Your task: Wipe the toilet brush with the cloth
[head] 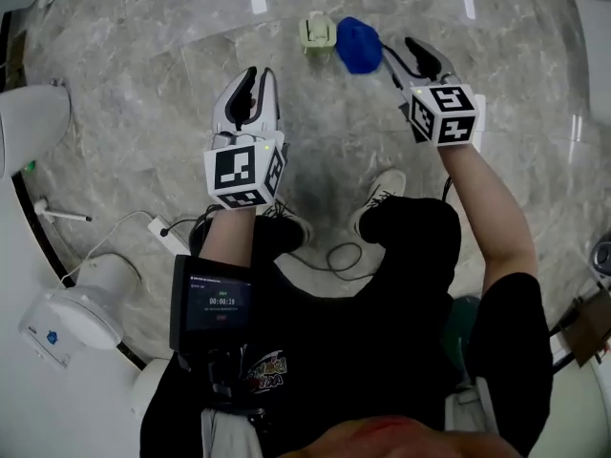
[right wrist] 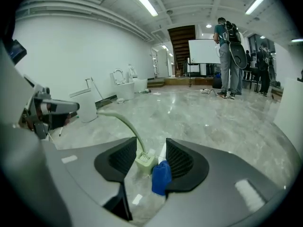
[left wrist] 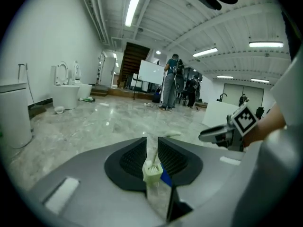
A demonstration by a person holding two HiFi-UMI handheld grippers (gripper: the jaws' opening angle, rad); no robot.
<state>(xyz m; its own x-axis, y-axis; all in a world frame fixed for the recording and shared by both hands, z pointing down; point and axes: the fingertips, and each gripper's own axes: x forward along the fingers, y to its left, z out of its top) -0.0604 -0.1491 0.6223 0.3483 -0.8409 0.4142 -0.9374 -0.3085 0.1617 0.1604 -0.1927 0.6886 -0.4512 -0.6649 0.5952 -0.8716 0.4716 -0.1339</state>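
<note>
1. The toilet brush, pale green, stands on the marble floor at the top centre of the head view. The blue cloth lies crumpled just beside it on the right.
2. The left gripper, centre left, has its jaws only narrowly apart and holds nothing.
3. The right gripper, upper right, has its jaws wide apart and is also empty. Neither gripper touches brush or cloth.
4. The cloth looks soft and light. It should bunch up, so a raised fold is the place to pinch.
5. The brush seems light, stiff plastic. Its thin curved handle is probably smooth and may twist in the pads. Hold it midway along, clear of the base.
</note>
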